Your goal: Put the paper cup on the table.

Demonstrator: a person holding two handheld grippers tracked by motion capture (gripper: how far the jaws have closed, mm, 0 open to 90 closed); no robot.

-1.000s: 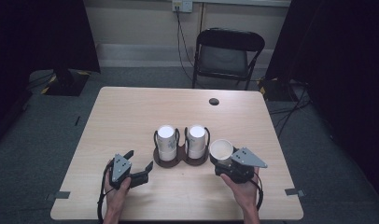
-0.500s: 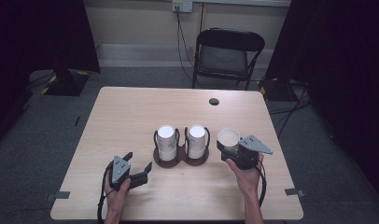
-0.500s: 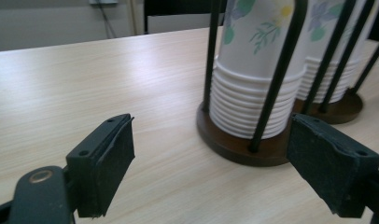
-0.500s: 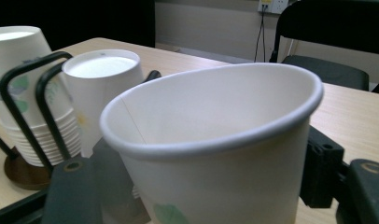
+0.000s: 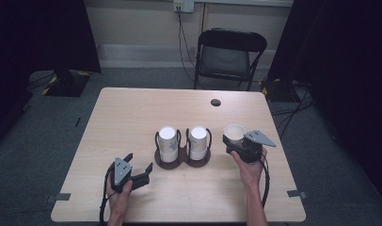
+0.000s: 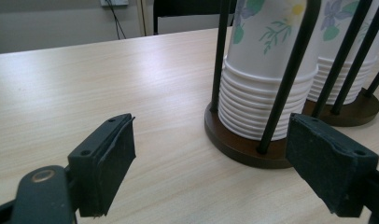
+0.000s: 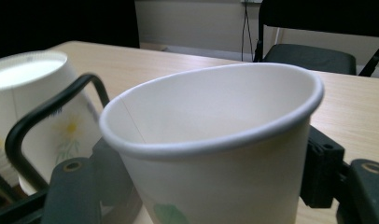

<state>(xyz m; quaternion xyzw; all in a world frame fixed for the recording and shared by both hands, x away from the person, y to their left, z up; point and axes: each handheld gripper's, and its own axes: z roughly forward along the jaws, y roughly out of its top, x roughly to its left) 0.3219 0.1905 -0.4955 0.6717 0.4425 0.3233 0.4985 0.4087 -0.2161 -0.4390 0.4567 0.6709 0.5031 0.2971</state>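
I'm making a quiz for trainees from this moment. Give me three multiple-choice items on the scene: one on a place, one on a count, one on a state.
1. Where is the single paper cup?
A. Between the jaws of the right gripper
B. On the chair
C. Lying by the left gripper

2. How many stacks of cups stand in the cup holder?
A. One
B. Two
C. Four

3. How do the jaws of the left gripper stand?
A. Shut on a cup
B. Shut on the holder's rod
C. Open, with nothing between them

Answers:
1. A: the right gripper view shows the pads pressing on both sides of the cup.
2. B: the high view shows two white stacks side by side in the holder.
3. C: the left gripper view shows the pads apart over bare table.
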